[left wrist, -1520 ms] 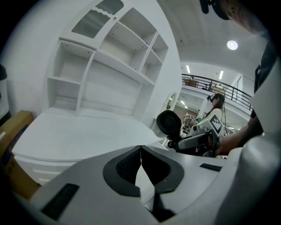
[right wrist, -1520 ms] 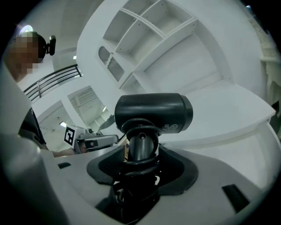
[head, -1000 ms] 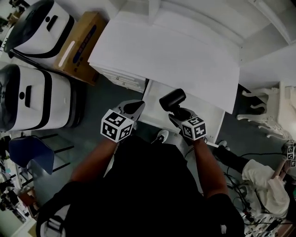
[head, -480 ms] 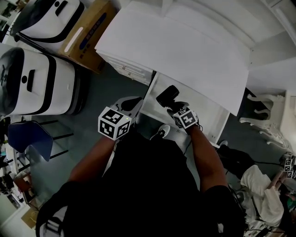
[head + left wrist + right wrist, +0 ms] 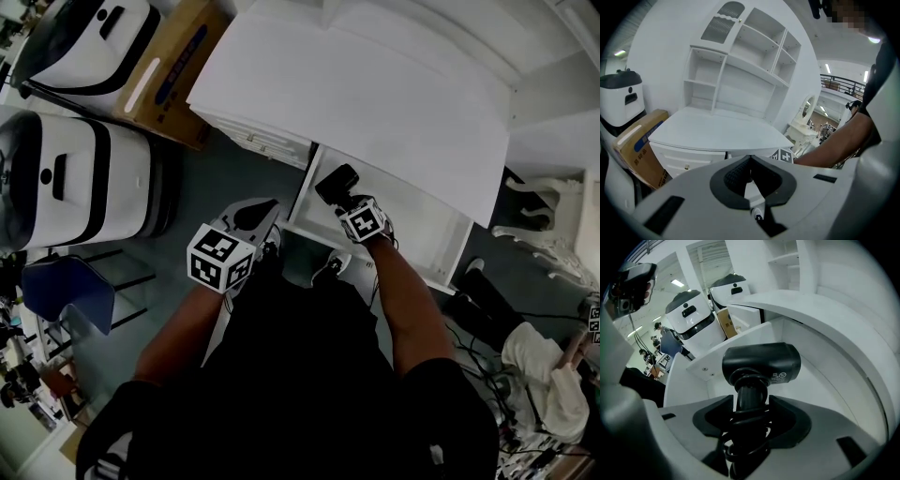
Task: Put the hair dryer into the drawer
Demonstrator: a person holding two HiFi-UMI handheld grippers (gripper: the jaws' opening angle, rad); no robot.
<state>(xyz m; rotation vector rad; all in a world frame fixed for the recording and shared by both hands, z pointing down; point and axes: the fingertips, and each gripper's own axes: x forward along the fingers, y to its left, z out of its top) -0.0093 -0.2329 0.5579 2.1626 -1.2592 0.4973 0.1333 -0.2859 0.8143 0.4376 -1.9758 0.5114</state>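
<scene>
Hair dryer [image 5: 336, 182] is gripped at its black handle by the right hand-held gripper [image 5: 751, 404], whose jaws are closed on the handle and on the coiled cord. The head of the dryer is held over the open white drawer [image 5: 424, 231], near its left wall; whether the bottom is touched cannot be told. The drawer is pulled out from under the white table [image 5: 356, 103]. The left hand-held gripper [image 5: 750, 161] is held just outside the front left corner, jaws closed together on nothing.
</scene>
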